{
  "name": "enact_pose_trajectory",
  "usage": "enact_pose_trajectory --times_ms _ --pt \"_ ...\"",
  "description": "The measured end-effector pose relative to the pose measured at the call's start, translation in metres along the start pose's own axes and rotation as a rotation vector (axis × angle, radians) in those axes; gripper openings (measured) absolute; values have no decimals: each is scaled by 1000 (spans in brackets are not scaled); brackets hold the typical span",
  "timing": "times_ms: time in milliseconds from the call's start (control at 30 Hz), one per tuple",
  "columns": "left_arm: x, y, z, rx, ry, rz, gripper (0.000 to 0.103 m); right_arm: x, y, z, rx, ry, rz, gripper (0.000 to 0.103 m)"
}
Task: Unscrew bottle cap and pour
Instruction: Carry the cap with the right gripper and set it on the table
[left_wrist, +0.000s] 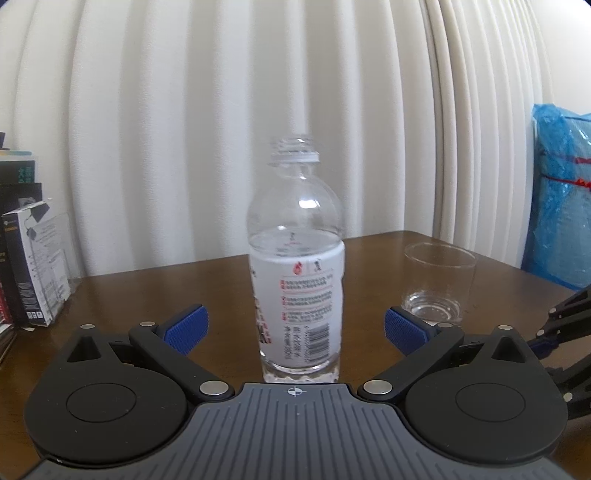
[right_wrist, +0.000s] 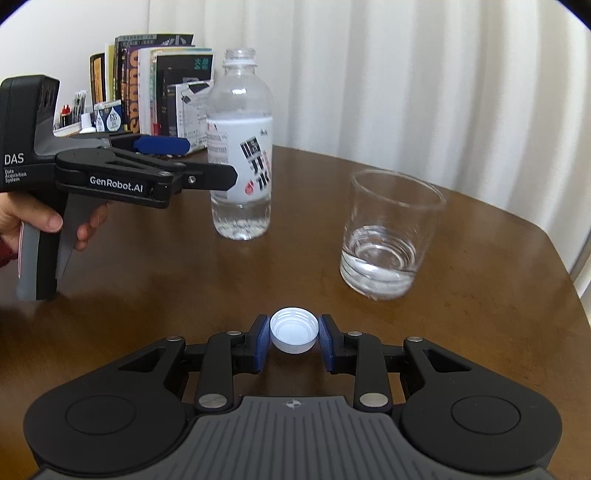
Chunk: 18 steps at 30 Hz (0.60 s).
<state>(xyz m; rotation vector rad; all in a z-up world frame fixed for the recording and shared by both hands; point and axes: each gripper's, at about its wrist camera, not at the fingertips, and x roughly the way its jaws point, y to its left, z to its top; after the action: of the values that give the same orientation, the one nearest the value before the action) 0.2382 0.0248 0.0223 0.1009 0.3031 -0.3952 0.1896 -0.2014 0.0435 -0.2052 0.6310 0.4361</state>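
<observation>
A clear plastic bottle (left_wrist: 297, 273) with a white label stands upright and uncapped on the brown table, partly filled with water; it also shows in the right wrist view (right_wrist: 242, 147). My left gripper (left_wrist: 295, 326) is open, its blue pads (left_wrist: 186, 328) on either side of the bottle without touching it; it also shows in the right wrist view (right_wrist: 199, 162). My right gripper (right_wrist: 294, 338) is shut on the white bottle cap (right_wrist: 294, 329), open side up, low over the table. A clear glass (right_wrist: 388, 236) with a little water stands right of the bottle.
Books and boxes (right_wrist: 147, 92) stand at the table's far left edge. A blue plastic bag (left_wrist: 563, 206) sits behind the table at the right. White curtains (left_wrist: 221, 110) hang behind. The rounded table edge (right_wrist: 554, 258) curves close to the glass.
</observation>
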Motion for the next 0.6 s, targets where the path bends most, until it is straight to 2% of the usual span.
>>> enact_pose_trajectory --times_ms 467,567,600 --pt "3 6 -1 -32 6 -24 103 -7 -11 -14 -3 7 -21 32" --pt "1 7 -1 -32 3 -26 103 -11 -5 -17 -4 3 -37 42" --pt "0 7 -1 -31 1 -28 103 -13 -4 -18 -4 1 -42 42"
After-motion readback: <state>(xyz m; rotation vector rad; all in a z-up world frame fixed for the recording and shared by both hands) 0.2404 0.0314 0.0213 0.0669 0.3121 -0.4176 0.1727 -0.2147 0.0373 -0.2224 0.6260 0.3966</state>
